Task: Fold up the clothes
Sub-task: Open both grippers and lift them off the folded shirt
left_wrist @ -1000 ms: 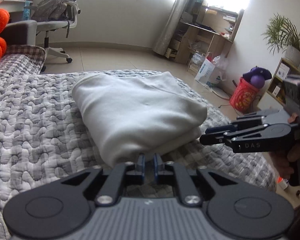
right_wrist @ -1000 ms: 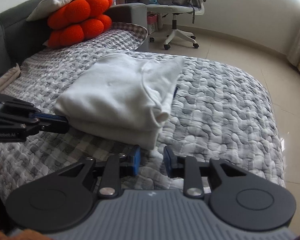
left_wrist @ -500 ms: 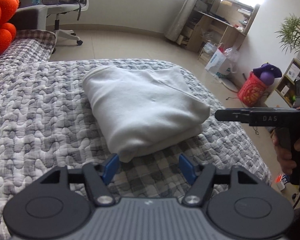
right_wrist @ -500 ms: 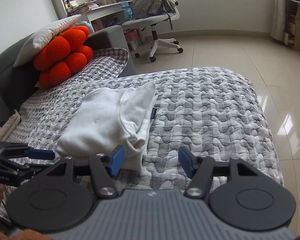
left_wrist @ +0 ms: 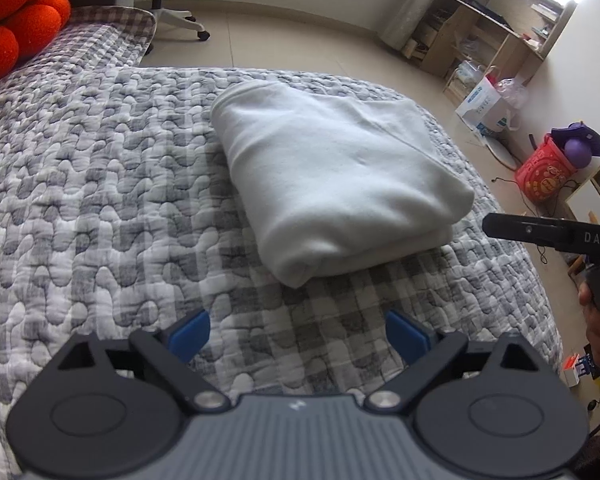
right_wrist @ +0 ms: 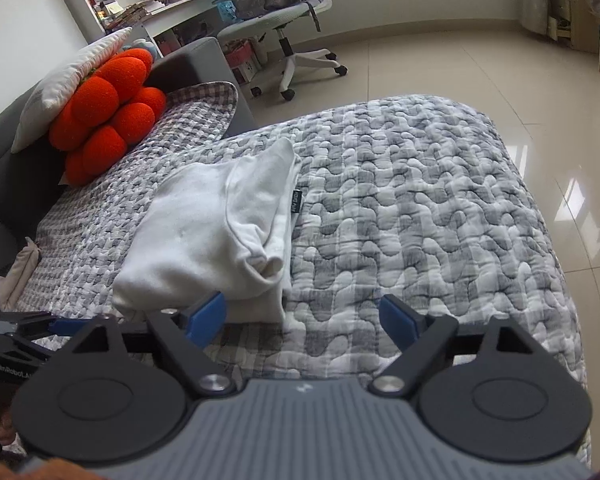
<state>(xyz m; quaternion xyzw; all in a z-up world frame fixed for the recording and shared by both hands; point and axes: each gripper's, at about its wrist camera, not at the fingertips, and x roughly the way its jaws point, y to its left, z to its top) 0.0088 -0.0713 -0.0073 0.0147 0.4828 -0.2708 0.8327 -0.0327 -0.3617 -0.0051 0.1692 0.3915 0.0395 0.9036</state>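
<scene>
— Both grippers, status?
— Left gripper has its jaws spread wide, empty, above the quilt. Right gripper likewise spread, gripping nothing.
— Garment?
— White garment lies folded in a thick bundle on the quilt, just ahead of both grippers, touching neither.
</scene>
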